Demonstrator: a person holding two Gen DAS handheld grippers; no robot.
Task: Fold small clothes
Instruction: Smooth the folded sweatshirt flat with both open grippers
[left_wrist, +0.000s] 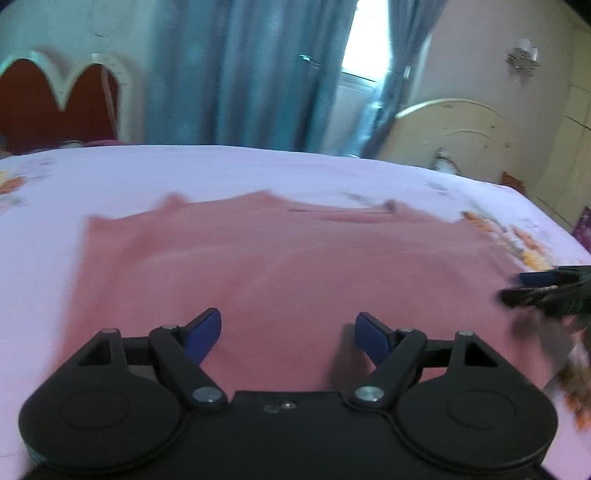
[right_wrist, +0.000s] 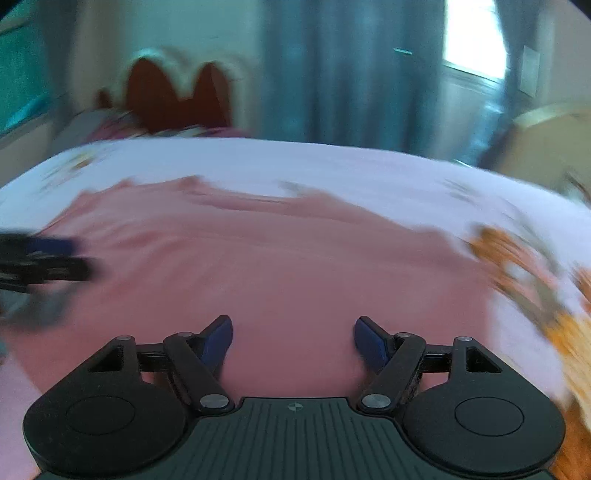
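Note:
A pink garment (left_wrist: 280, 258) lies spread flat on the white bed sheet (left_wrist: 221, 170); it also shows in the right wrist view (right_wrist: 280, 266). My left gripper (left_wrist: 288, 332) is open and empty, low over the garment's near edge, its blue pads wide apart. My right gripper (right_wrist: 293, 338) is open and empty too, over the garment's near edge further right. Each gripper shows in the other's view: the right one at the right edge (left_wrist: 532, 286), the left one at the left edge (right_wrist: 55, 254). Both views are blurred.
The sheet has orange flower prints at the right (right_wrist: 517, 258). Blue curtains (left_wrist: 240, 74) and a bright window (left_wrist: 365, 40) stand behind the bed. A red and white headboard (left_wrist: 59, 99) is at the far left, a cream headboard (left_wrist: 454, 133) at the right.

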